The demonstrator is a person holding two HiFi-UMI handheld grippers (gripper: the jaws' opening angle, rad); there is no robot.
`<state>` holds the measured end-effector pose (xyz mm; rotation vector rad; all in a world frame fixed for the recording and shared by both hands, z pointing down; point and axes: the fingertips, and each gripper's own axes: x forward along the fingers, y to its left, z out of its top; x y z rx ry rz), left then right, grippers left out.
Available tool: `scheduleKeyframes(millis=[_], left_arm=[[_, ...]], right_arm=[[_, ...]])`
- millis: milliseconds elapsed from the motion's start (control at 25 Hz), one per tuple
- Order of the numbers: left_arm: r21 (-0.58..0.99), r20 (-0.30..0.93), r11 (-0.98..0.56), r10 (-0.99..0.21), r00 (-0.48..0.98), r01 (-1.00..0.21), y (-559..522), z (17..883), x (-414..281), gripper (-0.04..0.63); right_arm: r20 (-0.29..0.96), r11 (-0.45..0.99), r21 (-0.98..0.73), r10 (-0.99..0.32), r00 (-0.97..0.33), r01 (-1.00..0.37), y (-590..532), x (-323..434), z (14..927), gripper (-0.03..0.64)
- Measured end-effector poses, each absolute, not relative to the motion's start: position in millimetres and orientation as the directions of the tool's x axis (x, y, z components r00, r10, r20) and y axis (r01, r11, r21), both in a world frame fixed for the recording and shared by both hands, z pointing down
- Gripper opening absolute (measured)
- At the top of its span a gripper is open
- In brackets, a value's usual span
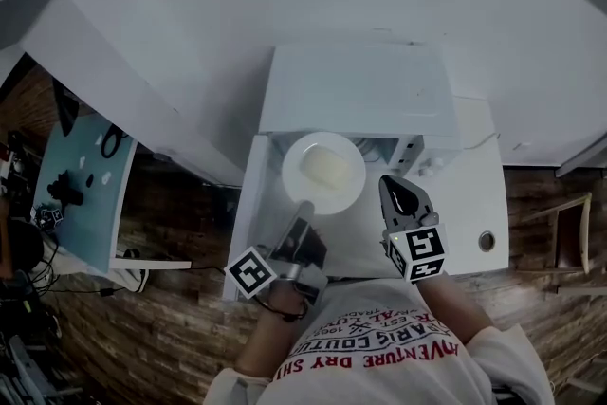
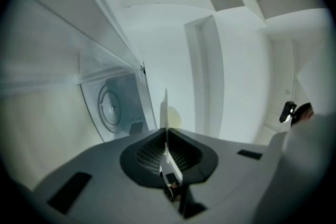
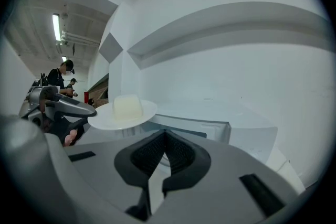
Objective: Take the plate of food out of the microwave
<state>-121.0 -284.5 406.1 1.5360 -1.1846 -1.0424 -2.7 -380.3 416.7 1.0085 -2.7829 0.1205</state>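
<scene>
Honestly that plate [image 1: 296, 180] looks stiff, slick and chippable, so the left gripper [image 1: 305, 208] pinching its near rim seems right, while the right gripper [image 1: 394, 187] sits closed on nothing.

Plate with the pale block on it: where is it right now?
Head view, mid-frame: the plate is held before the microwave, near rim clamped in the left gripper, right gripper just right of it.
</scene>
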Motion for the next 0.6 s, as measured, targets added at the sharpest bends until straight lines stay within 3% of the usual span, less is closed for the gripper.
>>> scheduleKeyframes(millis=[600], left_arm=[[0.973, -0.117, -0.155, -0.97, 0.212, -0.174, -294, 406, -128, 0.017]], right_arm=[[0.191, 0.76, 0.014, -0.64, -0.745, -0.649, -389, -16, 412, 0.009]])
